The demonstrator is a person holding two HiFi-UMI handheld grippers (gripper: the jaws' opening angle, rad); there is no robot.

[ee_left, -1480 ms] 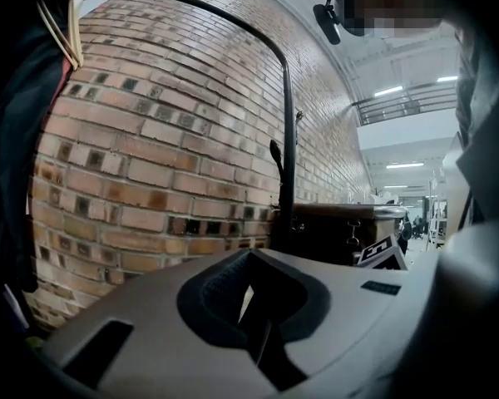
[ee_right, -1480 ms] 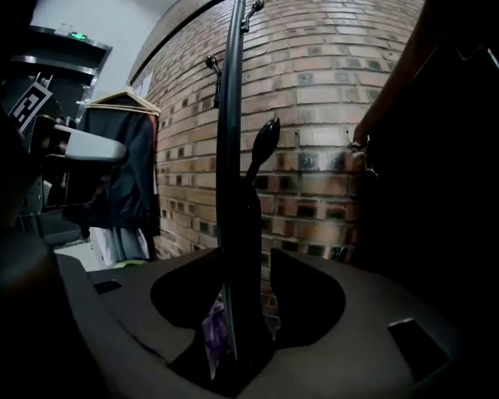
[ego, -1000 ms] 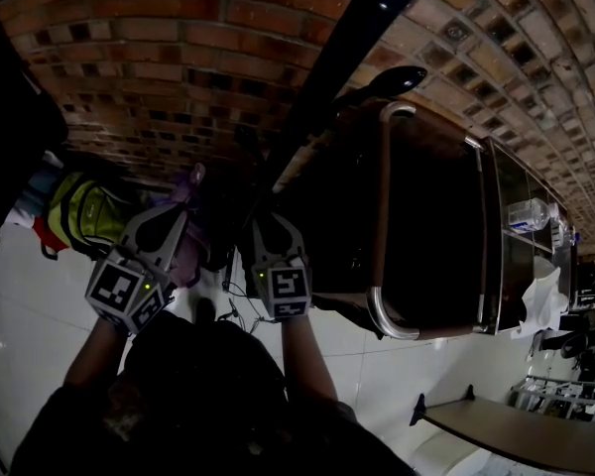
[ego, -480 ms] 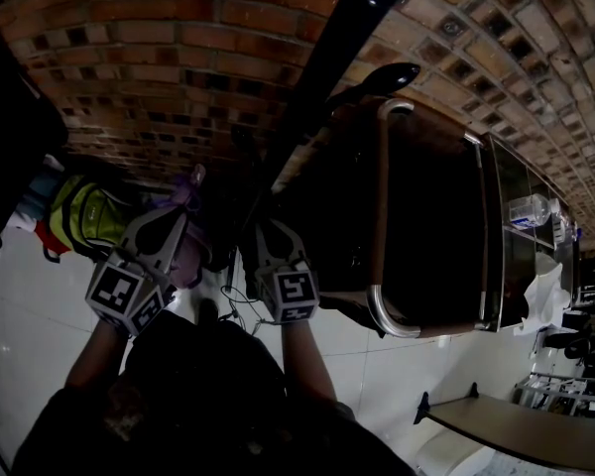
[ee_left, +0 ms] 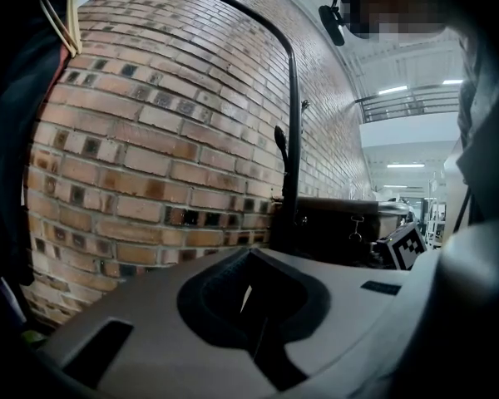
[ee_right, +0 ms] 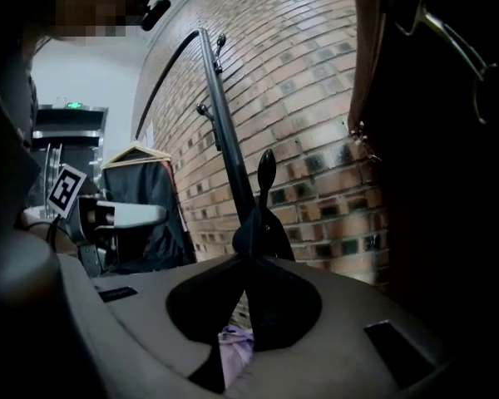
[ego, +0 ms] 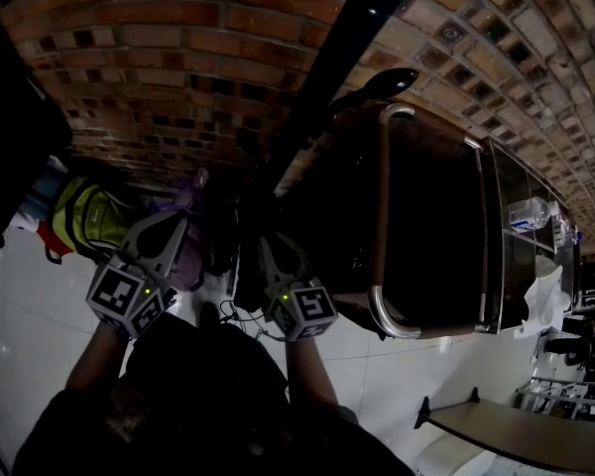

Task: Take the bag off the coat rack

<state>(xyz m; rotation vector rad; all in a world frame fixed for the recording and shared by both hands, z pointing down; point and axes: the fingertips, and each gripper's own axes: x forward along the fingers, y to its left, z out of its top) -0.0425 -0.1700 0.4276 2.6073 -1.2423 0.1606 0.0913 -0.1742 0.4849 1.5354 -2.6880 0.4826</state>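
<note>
A large dark brown bag (ego: 426, 226) with pale tube handles hangs against the black coat rack pole (ego: 327, 67). My right gripper (ego: 262, 234) is at the bag's left edge beside the pole. In the right gripper view its jaws (ee_right: 248, 293) are closing, nearly together, on a thin black strap (ee_right: 258, 231) that runs up toward a rack hook (ee_right: 266, 169). The bag's dark side (ee_right: 432, 181) fills the right of that view. My left gripper (ego: 183, 204) is just left of it, shut on nothing, pointing at the brick wall; the pole (ee_left: 293, 140) and bag (ee_left: 341, 227) lie ahead to its right.
A brick wall (ego: 178, 58) stands behind the rack. A yellow-green backpack (ego: 89, 211) and a purple cloth (ego: 191, 188) sit at the left. A dark garment on a hanger (ee_right: 145, 206) hangs further along. A table (ego: 516, 429) stands at lower right on the white floor (ego: 20, 305).
The right gripper's jaws have narrowed around the black strap, and its marker cube has swung a little right and down. The left gripper has stayed put.
</note>
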